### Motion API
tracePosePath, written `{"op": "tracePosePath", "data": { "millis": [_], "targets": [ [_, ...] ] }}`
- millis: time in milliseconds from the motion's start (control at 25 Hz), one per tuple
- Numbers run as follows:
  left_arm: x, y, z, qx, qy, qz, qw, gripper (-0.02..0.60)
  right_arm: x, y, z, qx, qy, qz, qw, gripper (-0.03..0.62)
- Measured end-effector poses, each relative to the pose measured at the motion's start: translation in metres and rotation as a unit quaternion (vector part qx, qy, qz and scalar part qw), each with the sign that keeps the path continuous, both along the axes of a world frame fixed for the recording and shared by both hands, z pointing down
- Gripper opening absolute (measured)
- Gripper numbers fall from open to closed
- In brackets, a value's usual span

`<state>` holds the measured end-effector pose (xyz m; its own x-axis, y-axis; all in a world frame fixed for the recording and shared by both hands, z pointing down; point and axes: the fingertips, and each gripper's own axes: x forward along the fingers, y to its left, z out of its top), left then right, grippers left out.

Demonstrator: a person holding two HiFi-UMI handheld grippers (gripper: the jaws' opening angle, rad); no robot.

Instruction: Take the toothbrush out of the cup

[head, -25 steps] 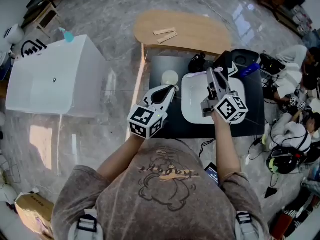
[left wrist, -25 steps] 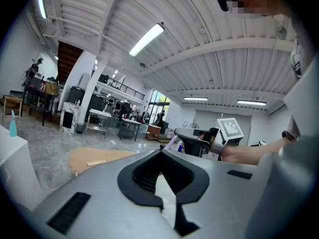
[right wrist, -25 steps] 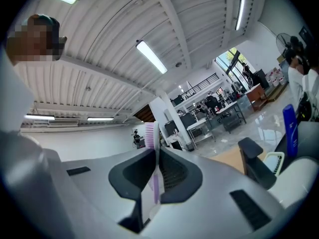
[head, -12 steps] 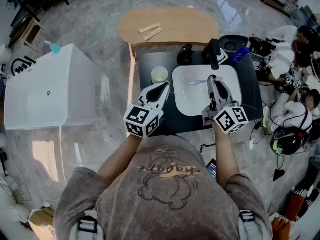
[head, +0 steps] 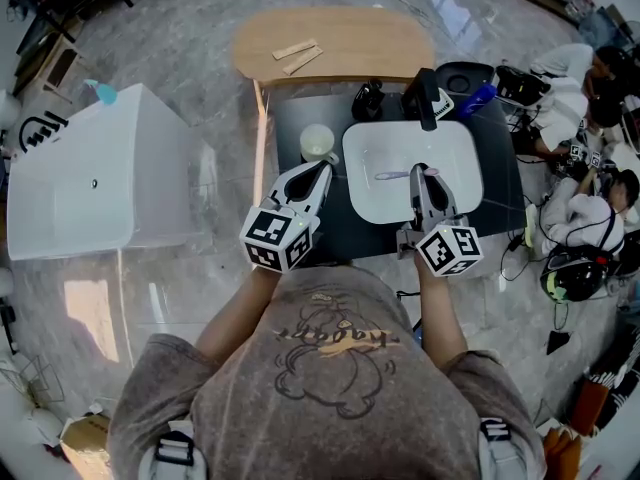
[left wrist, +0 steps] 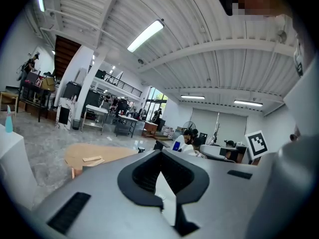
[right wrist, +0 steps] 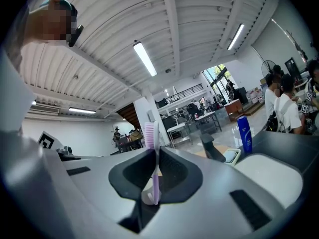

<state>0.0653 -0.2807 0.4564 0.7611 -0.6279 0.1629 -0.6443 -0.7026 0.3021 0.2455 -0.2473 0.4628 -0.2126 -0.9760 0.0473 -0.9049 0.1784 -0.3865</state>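
Note:
A lilac toothbrush (head: pixel 400 175) lies crosswise in my right gripper (head: pixel 420 172), which is shut on its handle over the white basin (head: pixel 455 198). In the right gripper view the toothbrush (right wrist: pixel 151 138) stands upright between the pads, bristle head on top, and the right gripper (right wrist: pixel 155 158) points level. The white cup (head: pixel 318 141) stands on the dark table (head: pixel 290 118) left of the basin. My left gripper (head: pixel 323 169) hovers just in front of the cup, its fingers meeting at the tip. The left gripper (left wrist: pixel 159 156) looks shut, with nothing seen held.
A black faucet (head: pixel 421 96), a blue bottle (head: pixel 482 99) and a dark object (head: pixel 368 98) line the basin's far side. Behind is a wooden table (head: pixel 335 46); a white box (head: pixel 90 173) sits left. People (head: pixel 590 78) and gear crowd the floor at right.
My right gripper has drawn back toward me over the basin, still clamped on the toothbrush. The left gripper has stayed beside the cup.

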Motion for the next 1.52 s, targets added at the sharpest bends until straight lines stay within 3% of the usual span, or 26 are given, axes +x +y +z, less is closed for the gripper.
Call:
{"op": "tracePosePath", "data": {
  "millis": [1520],
  "targets": [
    [-0.007,0.008,0.006,-0.015,-0.002,-0.013,0.9998,0.02,-0.024,-0.001,0.011,-0.003,0.0,-0.033,0.999,0.025]
  ]
}}
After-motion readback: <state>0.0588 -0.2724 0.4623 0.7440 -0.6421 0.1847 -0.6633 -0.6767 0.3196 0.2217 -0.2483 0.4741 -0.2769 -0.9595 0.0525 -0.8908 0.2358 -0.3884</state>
